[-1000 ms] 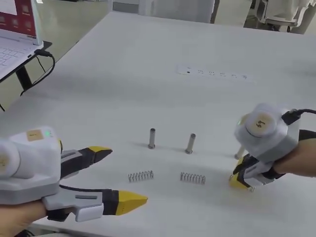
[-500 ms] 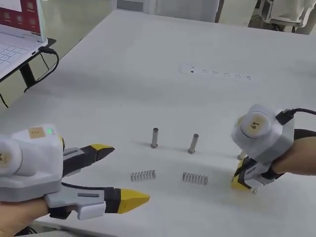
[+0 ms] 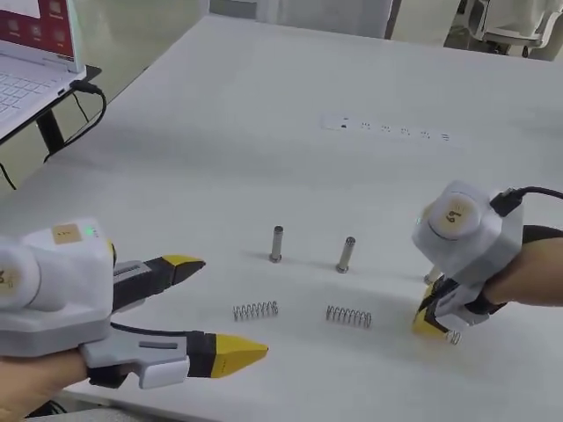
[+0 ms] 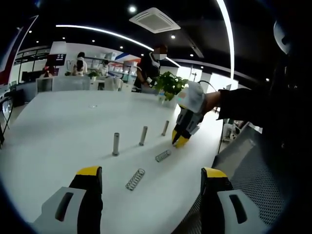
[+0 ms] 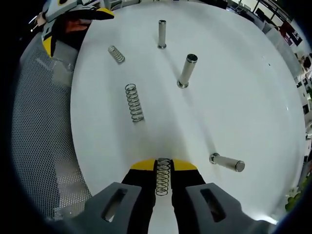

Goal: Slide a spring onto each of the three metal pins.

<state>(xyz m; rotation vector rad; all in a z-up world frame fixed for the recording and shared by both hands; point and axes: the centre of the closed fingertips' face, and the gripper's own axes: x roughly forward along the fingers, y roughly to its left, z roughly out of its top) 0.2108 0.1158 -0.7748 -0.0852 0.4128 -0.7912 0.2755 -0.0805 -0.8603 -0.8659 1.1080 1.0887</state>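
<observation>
While it is hovering low over the white tabletop (image 3: pixel 290 167), right gripper (image 5: pixel 163 163): is pinching a small coiled steel spring (image 5: pixel 163 176) between nearly closed jaws.
Held spring axis: is running along the jaws in the right gripper view, one end poking out past the yellow tips.
Key relation: the nearest short grey metal pin (image 5: pixel 226 162) is standing just beside the right gripper, off to the right of its jaws in its own view; in the head view it is peeking out behind that gripper.
Judged next move: the spring is needing a tilt to line up with the upright pin, then a short shift sideways.
Nearer gripper: right, by far.
Left gripper (image 3: pixel 230 308): is hanging wide open, holding nothing, well apart from that pin.
Other pins: middle pin (image 3: pixel 345 254) and far-left pin (image 3: pixel 277 244) are standing upright, bare.
Loose springs: first loose spring (image 3: pixel 256 310) and second loose spring (image 3: pixel 348 316) are lying flat in front of those pins.
</observation>
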